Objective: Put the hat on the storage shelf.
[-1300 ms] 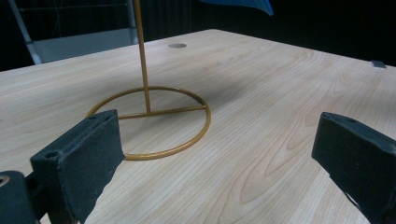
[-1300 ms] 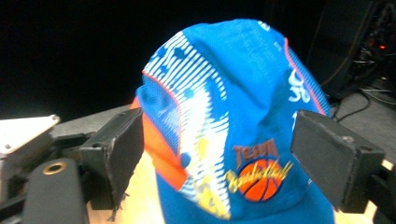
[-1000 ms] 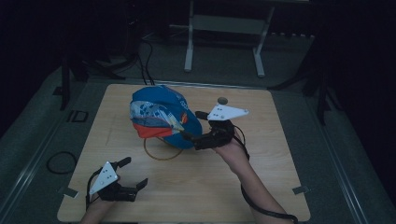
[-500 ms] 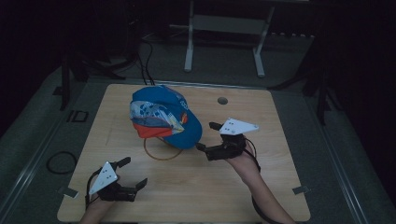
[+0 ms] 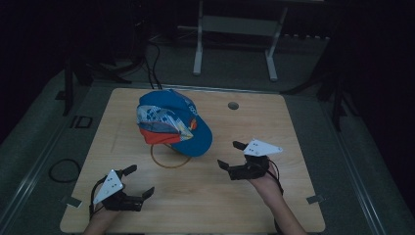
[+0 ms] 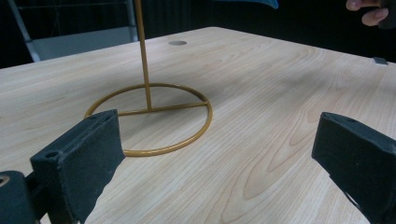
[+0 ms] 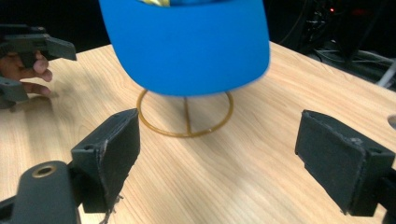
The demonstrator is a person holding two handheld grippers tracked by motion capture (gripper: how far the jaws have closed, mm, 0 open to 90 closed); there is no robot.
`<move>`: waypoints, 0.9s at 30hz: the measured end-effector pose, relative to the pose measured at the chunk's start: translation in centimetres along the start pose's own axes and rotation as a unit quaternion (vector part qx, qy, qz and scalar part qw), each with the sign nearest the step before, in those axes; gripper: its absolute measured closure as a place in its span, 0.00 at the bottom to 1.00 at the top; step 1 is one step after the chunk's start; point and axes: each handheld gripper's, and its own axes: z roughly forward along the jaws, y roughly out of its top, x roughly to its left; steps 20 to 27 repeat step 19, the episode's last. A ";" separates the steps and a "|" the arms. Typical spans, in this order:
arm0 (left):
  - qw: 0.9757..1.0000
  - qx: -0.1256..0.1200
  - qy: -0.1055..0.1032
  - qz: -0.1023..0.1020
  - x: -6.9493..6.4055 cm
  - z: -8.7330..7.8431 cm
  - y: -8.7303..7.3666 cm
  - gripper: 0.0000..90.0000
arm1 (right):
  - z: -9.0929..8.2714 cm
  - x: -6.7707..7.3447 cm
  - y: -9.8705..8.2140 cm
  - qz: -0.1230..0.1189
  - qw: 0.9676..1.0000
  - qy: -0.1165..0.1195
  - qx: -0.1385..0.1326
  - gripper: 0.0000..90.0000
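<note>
The blue fabric baseball cap (image 5: 172, 123), with its patterned crown and red-orange band, sits on top of a thin gold-coloured wire stand (image 5: 169, 157) near the middle of the pale wooden worktop (image 5: 293, 122). From the high view the cap covers most of the stand, so just the front arc of the round base ring peeks out beneath the brim.

The left gripper view looks in under the cap and shows what the high view hides: the full ring of the stand (image 6: 149, 116), its crossbar and the upright rod rising from it. There the cap (image 6: 247, 3) is cut off at the top edge, a sliver of blue. The right gripper view shows the broad blue brim (image 7: 187, 46) hanging over the ring, the crown cropped away above.

The left claw (image 5: 138, 183) rests on the worktop well short of the stand, toward the person, jaws spread wide and holding nothing. The right claw (image 5: 231, 155) lies near the cap's brim on the other side, likewise wide and empty. A small round grommet hole (image 5: 233, 105) lies beyond the cap.
</note>
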 end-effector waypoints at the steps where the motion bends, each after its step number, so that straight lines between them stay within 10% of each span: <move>1: 1.000 0.001 0.000 0.001 0.0 0.0 0.0 0.02 | -0.1 -0.1 -0.3 0.001 1.000 -0.001 0.000 0.16; 27: 1.000 0.005 -0.008 0.002 0.0 0.2 -0.1 0.02 | -0.5 -1.4 -6.1 0.030 0.999 0.001 0.023 0.16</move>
